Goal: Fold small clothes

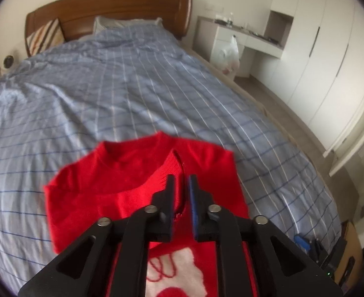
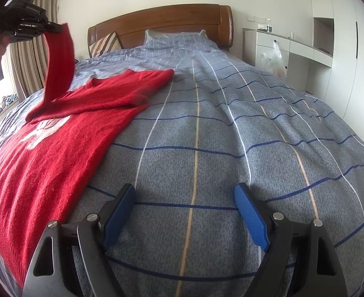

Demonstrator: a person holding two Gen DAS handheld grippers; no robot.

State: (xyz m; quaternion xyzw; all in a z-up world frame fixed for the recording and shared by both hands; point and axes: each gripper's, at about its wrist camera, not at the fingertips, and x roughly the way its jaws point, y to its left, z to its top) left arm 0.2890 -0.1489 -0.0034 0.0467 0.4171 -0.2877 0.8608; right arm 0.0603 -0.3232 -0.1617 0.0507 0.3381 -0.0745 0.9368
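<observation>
A small red knit sweater [image 2: 65,128] with a white patch lies on the blue checked bed cover [image 2: 231,136], left of my right gripper. My left gripper [image 1: 182,185] is shut on the cuff of its red sleeve [image 2: 58,57] and holds the sleeve lifted above the sweater body [image 1: 112,180]. It also shows in the right wrist view [image 2: 55,28], high at the upper left. My right gripper [image 2: 184,212] is open and empty, low over the bed cover, just right of the sweater's edge.
A wooden headboard [image 2: 172,22] and pillows [image 2: 107,42] are at the far end of the bed. A white desk with a plastic bag [image 2: 273,59] and white wardrobes [image 1: 330,57] stand to the right. Curtains [image 2: 21,69] hang at the left.
</observation>
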